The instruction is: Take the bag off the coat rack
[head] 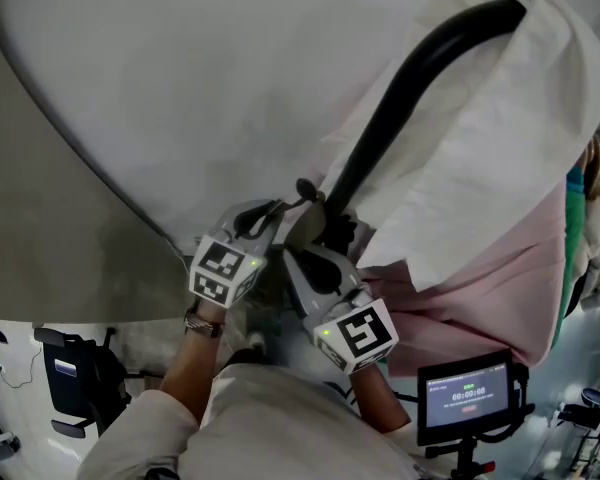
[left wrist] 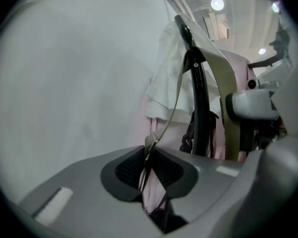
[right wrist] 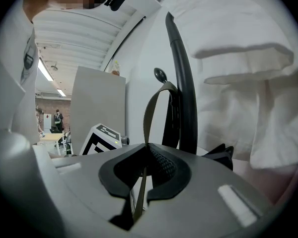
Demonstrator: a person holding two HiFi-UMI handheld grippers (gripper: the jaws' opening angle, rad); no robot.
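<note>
Right gripper view: the bag's flat olive webbing strap (right wrist: 150, 118) is pinched in the right tool (right wrist: 141, 171) and rises near-vertically to loop over the knob-tipped peg (right wrist: 160, 75) of the black curved coat rack (right wrist: 185, 83). A thin strap (left wrist: 171, 108) is pinched by the left tool (left wrist: 148, 168), just beside. Release is judged upward; the bag's body is not made out.

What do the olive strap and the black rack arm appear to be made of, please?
The strap looks like woven webbing, olive, matte: flat, thin, bending into a soft loop. The rack arm is probably painted metal or plastic: smooth, black, rigidly curved, slightly glossy.
</note>
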